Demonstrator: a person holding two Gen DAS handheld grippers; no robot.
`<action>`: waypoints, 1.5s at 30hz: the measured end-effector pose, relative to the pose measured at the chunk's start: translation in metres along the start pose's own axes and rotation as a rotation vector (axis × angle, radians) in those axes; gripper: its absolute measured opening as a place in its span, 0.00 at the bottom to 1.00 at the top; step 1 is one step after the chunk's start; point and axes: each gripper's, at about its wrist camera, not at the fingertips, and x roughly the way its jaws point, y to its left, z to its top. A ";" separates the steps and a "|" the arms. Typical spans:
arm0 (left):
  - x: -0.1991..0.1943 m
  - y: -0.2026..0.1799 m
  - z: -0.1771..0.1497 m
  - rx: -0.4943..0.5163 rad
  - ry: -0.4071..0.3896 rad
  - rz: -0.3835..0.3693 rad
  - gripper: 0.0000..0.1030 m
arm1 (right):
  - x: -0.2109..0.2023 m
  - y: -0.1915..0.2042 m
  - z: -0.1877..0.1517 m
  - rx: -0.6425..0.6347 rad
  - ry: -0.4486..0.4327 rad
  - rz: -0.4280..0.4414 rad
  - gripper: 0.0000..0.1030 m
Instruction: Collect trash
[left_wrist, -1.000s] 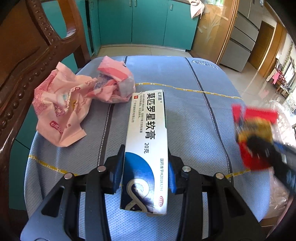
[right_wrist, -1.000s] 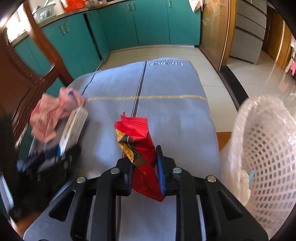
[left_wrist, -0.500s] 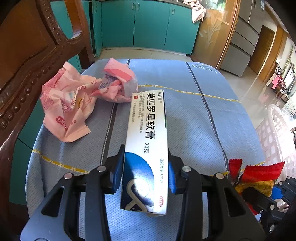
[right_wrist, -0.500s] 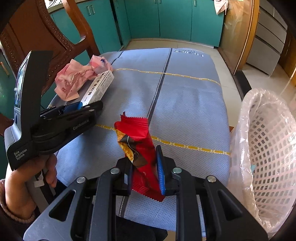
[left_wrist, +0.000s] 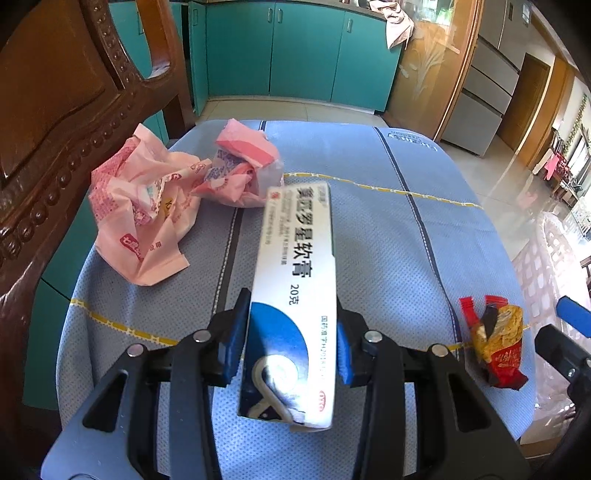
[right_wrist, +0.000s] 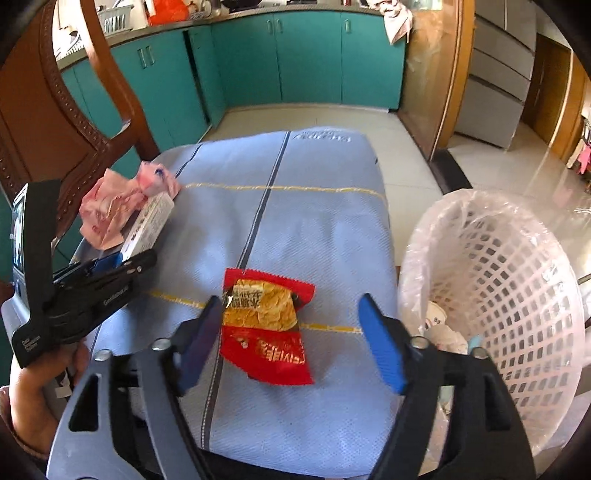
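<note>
- While I hold both grippers over the blue cloth (right_wrist: 317, 221), its middle and far part lie bare; the near right edge of the cloth runs just beside the white mesh basket (right_wrist: 517, 295), which is lined with a clear bag and stands lower than the cloth.
- On the far left of the cloth lies the crumpled pink wrapping (left_wrist: 147, 210), close under the carved wooden chair (left_wrist: 55, 122); teal cabinets (right_wrist: 295, 55) stand well beyond the cloth's far edge.
- My right gripper (right_wrist: 291, 343) has just been opening: half a second ago its pads were clamped on the red snack wrapper (right_wrist: 266, 325), and now the jaws stand wide with neither pad pressing on it.
- The red snack wrapper appears to lie flat on the cloth, near the cloth's near right edge, between the spread fingers and closer to the left pad; it is still short of the basket.
- My left gripper (left_wrist: 291, 343) has widened slightly in the same half second, yet the white-and-blue ointment box (left_wrist: 295, 295) remains gripped between its pads, and the box image is now blurred.
- The box points toward the pink wrapping, its far end near it; I cannot tell whether they touch.
</note>
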 end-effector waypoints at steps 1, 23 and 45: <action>-0.001 0.000 -0.001 -0.002 -0.001 0.003 0.55 | 0.002 0.001 0.000 -0.001 0.004 0.007 0.80; 0.012 -0.010 0.000 0.082 0.043 -0.024 0.42 | 0.047 0.029 -0.014 -0.073 0.036 -0.011 0.46; -0.121 -0.024 -0.014 0.077 -0.405 0.094 0.41 | -0.048 0.024 0.003 -0.078 -0.186 -0.081 0.46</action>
